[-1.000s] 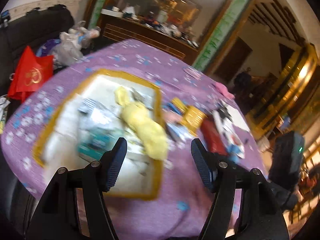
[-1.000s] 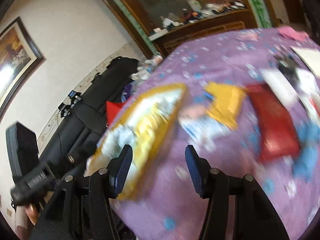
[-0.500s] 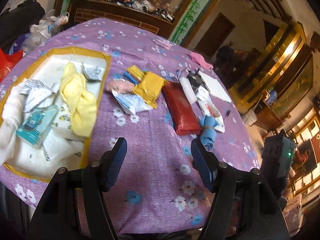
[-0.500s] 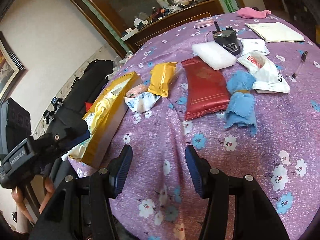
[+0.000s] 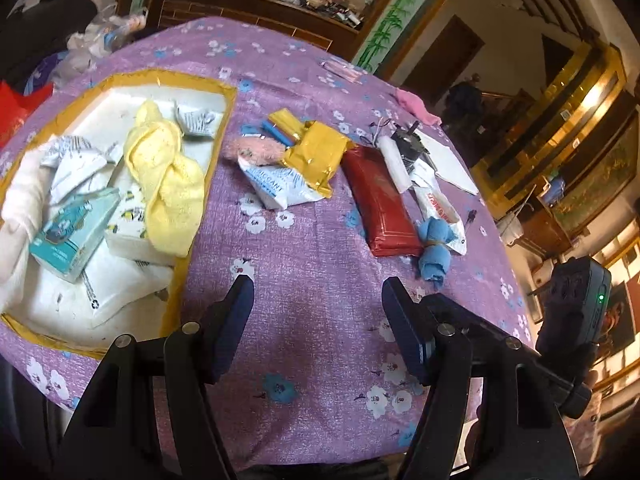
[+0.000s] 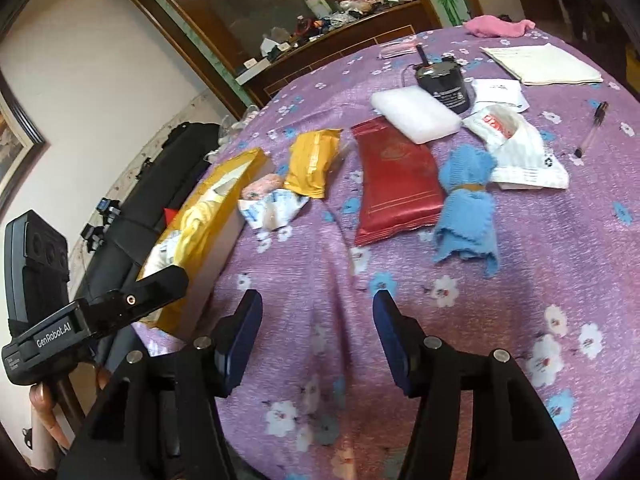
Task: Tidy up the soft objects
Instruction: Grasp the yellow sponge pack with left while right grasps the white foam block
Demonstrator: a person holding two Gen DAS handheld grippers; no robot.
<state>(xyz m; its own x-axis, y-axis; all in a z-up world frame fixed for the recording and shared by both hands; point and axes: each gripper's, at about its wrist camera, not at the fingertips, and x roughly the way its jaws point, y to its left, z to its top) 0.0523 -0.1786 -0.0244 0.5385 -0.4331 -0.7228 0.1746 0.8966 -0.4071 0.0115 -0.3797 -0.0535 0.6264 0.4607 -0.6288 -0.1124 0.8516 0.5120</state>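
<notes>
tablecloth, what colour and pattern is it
The tablecloth is purple with small white and blue flowers; the right wrist view shows it best.

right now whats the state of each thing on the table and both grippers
left gripper: open, empty
right gripper: open, empty, jaws just widened
box: open, part filled
yellow cloth: knotted, in box
blue cloth: banded, on table
red pack: flat, sealed
gold pack: lying on table
pen: lying loose

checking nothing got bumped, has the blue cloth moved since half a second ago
No. In the right wrist view the blue cloth still lies against the red packet, under the white bag; only the camera shifted.
</notes>
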